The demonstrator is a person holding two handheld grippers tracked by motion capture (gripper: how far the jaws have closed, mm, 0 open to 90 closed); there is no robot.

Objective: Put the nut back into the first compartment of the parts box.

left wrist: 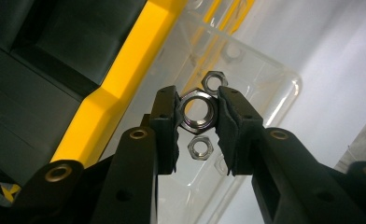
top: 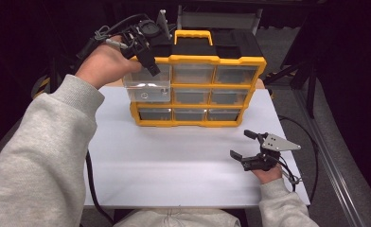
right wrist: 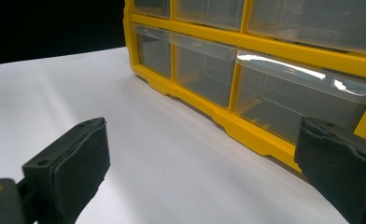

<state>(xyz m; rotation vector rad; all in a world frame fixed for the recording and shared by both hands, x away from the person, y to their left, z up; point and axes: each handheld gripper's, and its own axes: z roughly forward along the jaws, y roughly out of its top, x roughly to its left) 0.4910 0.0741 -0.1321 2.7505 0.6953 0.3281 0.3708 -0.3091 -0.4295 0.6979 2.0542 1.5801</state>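
A yellow and black drawer cabinet (top: 198,90) stands at the back of the white table (top: 174,161). Its top-left clear drawer (top: 148,87) is pulled out. My left gripper (top: 148,64) hangs over that drawer, shut on a large steel hex nut (left wrist: 197,112) held between its pads. Smaller nuts (left wrist: 200,148) lie in the drawer (left wrist: 246,93) beneath it. My right gripper (top: 245,145) rests low over the table at the front right, open with nothing between its fingers (right wrist: 78,163), facing the cabinet's bottom row of drawers (right wrist: 204,70).
The cabinet's other clear drawers (top: 221,75) are pushed in. A black stand and cables (top: 297,71) are beyond the table's right edge. White table surface stretches between the cabinet and the front edge.
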